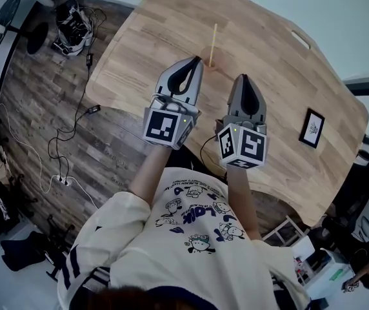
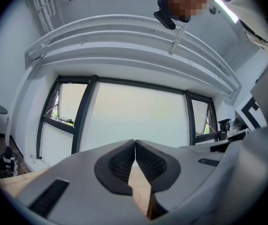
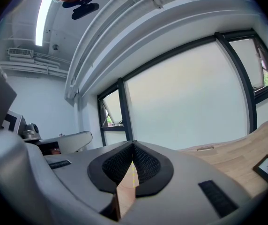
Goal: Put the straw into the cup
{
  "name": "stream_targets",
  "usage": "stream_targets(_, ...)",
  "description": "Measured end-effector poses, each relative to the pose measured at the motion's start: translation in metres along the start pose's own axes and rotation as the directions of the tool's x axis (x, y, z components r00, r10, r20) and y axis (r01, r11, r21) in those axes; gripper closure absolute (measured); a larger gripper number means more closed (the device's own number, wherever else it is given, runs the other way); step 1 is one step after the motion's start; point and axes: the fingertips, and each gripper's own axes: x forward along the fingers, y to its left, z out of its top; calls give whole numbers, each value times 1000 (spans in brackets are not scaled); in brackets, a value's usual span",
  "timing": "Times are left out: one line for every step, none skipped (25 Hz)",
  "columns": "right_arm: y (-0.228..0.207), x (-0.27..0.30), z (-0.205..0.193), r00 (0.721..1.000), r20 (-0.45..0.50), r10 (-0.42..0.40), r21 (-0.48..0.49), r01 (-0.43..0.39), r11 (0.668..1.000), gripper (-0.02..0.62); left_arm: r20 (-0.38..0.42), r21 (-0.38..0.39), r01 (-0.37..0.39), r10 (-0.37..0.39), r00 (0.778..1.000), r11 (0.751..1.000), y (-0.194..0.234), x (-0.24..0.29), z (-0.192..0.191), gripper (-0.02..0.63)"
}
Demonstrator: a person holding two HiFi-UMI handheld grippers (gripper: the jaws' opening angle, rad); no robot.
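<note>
both tongs shut and empty over the desk [image 1: 268, 57]
head view: the straw [image 1: 213, 44] is on the desk just beyond the left tongs [image 1: 193, 61], apart from them; the right tongs [image 1: 244, 78] are alongside. left gripper view: tips pressed together, nothing between. right gripper view: likewise.

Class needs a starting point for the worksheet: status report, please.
Left tool shut, empty; right tool shut, empty. Straw ahead on table, seemingly upright in faint clear cup. Nothing in the way.
</note>
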Motion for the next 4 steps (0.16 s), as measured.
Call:
stream_targets(0,0,0,1000,0,-1,-1,1,1000,601,0,2,0,0,1000,1000,0,0,0,571)
stream_targets(0,0,0,1000,-1,-1,-1,1,1000,601,0,2,-1,1,1000,1000,0,0,0,570)
stream_targets(-1,0,1,1000,-1,-1,-2,1,1000,601,0,1,-2,2,1000,1000,0,1,1,570)
stream_targets(-1,0,1,1000,-2,-2,-2,2,1000,601,0,-1,-2,2,1000,1000,0,1,1,571)
